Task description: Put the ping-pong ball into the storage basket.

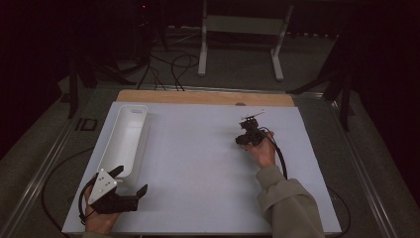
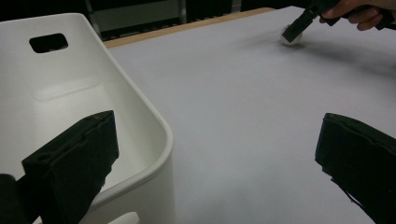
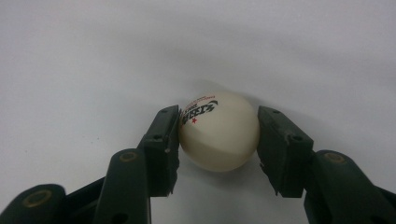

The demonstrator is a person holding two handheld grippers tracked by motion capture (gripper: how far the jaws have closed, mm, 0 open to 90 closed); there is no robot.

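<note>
Ping-pong ball [image 3: 218, 131]: light, smooth, rolls easily; pinched at widest part by right tongs [image 3: 218, 140]. Left tongs [image 2: 219, 163] wide, empty.

- A white sheet-covered table [image 1: 198, 163] with a bare wooden strip [image 1: 203, 97] along its far edge.
- A long, narrow white plastic tray [image 1: 125, 139] lies at the table's left side.
- The left gripper [image 1: 132, 181], black with a grey three-cornered plate, sits just beside the tray's near end, jaws apart.
- The right gripper [image 1: 246, 130] points down at the table's right half; its jaw tips are too small to make out.
</note>
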